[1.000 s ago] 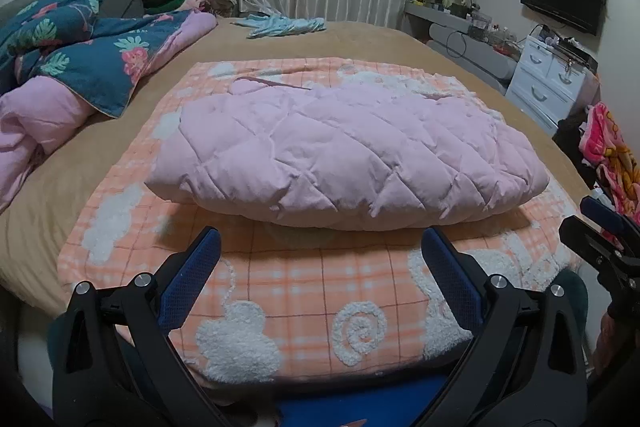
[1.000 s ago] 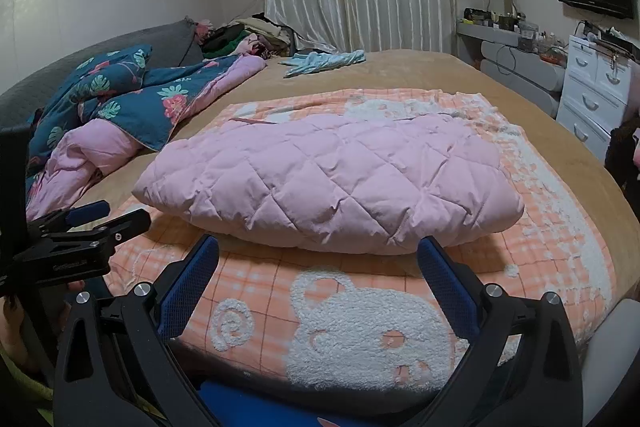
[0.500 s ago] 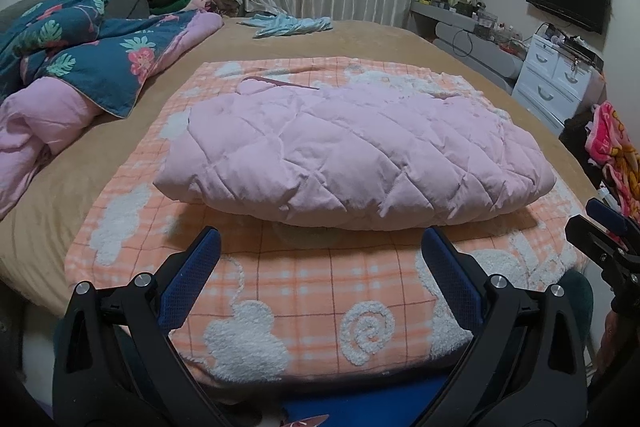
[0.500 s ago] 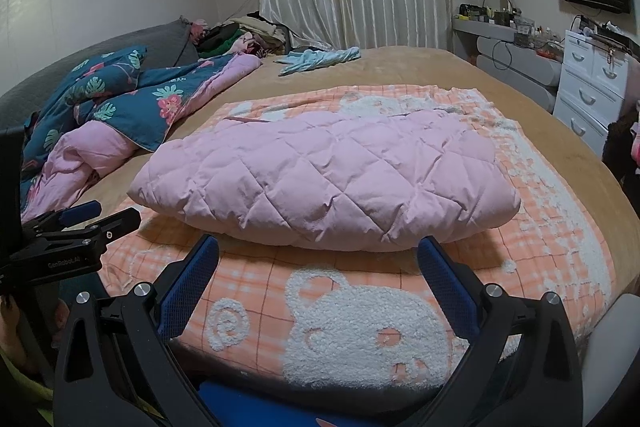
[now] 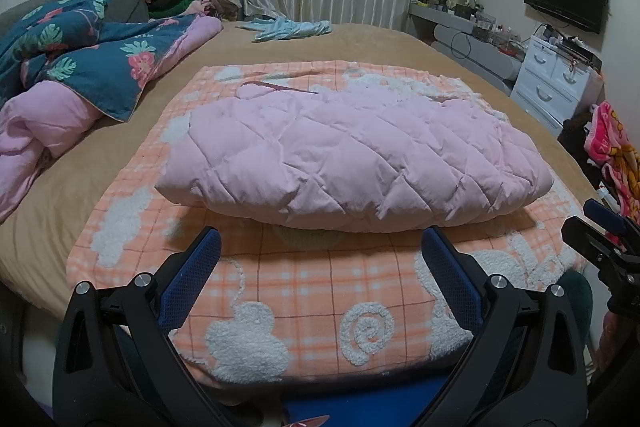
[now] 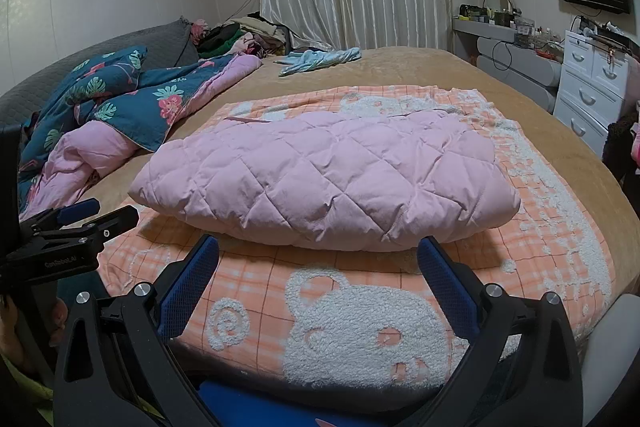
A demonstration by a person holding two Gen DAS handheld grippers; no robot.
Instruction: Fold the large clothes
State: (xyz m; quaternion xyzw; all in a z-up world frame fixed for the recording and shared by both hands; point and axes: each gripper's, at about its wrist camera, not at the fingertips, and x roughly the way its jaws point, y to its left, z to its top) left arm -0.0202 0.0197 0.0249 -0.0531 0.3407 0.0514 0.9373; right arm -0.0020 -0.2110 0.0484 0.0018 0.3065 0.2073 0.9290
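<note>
Pulling back a little over the last second, both tools now hang off the near edge of the bed (image 5: 360,39), and the view of the room has tilted up slightly in each wrist camera. The left tool (image 5: 318,259) has its 2 blue-padded fingers spread wide with nothing between them; the right tool (image 6: 318,263) is spread the same way, also empty. Neither touches any cloth.

The pink quilted coat (image 5: 352,163) has not shifted at all: it lies as 1 compact, puffy bundle in the middle of the orange checked blanket (image 5: 304,291), which is spread flat over the bed. No sleeve or hem sticks out that I can see.

With both tools let go and drawn away while the bundle keeps its shape, I judge this coat is folded and the work on it finished. A light blue garment (image 6: 320,61) lying further up the bed looks like a possible next piece.
</note>
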